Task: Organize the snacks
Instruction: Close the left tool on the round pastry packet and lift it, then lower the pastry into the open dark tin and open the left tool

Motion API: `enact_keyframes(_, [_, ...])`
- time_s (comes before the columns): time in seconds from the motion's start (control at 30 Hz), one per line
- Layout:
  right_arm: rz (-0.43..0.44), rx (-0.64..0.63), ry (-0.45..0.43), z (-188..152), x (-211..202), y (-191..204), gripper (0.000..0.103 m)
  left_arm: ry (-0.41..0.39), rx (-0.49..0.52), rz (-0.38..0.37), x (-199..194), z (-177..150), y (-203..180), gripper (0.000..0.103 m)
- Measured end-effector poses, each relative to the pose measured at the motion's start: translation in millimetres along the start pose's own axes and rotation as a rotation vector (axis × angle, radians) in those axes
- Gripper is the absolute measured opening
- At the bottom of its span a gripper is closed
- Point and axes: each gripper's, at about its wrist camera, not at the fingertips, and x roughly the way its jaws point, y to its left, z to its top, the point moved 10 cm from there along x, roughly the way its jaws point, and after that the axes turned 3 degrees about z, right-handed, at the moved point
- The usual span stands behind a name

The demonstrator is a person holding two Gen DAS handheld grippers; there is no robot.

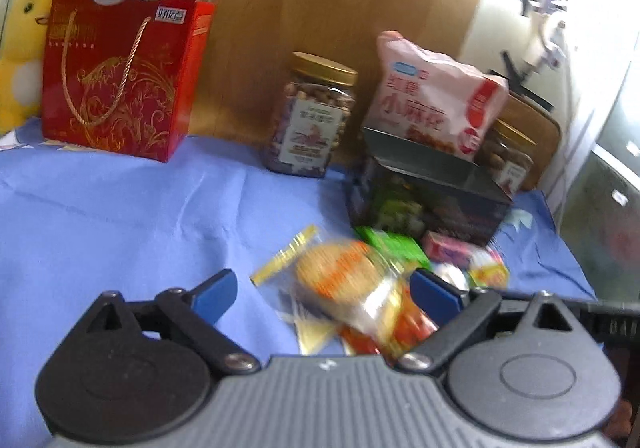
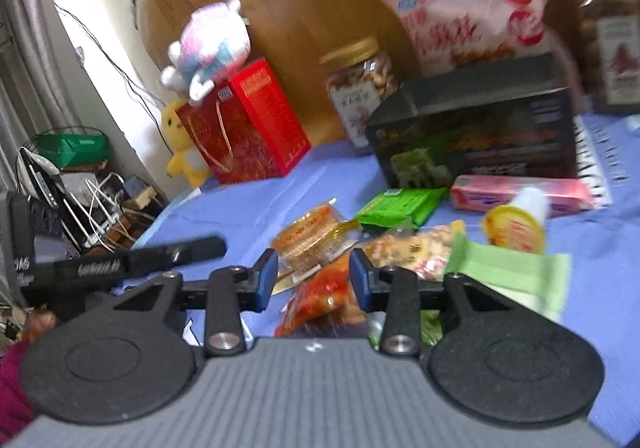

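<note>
Small snack packets lie in a heap on the blue cloth (image 1: 120, 216). In the left wrist view a clear-wrapped round cake (image 1: 340, 280) lies between the wide-apart fingers of my left gripper (image 1: 324, 290), which is open and not touching it. In the right wrist view my right gripper (image 2: 313, 276) hovers over a red-orange packet (image 2: 320, 300) with its jaws partly closed. The packet shows in the gap, and the pads do not visibly press on it. Around it lie a wrapped cake (image 2: 308, 236), a green packet (image 2: 400, 204), a pink packet (image 2: 516, 192), a yellow-lidded cup (image 2: 516, 226) and a pale green wrapper (image 2: 512, 272).
Behind the heap stands a dark box (image 2: 480, 132) with a pink bag (image 2: 464, 8) on it. Nut jars (image 1: 312, 116) stand on either side, along the wooden board. A red gift box (image 1: 120, 76) with plush toys stands at the far left. Floor clutter (image 2: 80, 188) lies past the cloth's left edge.
</note>
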Motion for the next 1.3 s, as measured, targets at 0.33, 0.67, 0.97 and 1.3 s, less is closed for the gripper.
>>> enact_keyframes(0.33, [-0.059,-0.274,0.165,-9,60,13,0.073,0.141,0.002,-0.073,81,17,12,0.086])
enact_keyframes(0.67, [-0.070,-0.459,0.156,-24,76,9,0.052,0.191,-0.066,-0.133,59,-8,-2,0.057])
enact_keyframes(0.97, [-0.088,-0.529,-0.078,11,26,22,0.051,0.052,0.007,-0.152,33,50,-57,0.057])
enact_keyframes(1.3, [-0.274,-0.466,-0.221,96,2,-62,0.049,0.054,0.107,-0.219,128,103,-147,0.057])
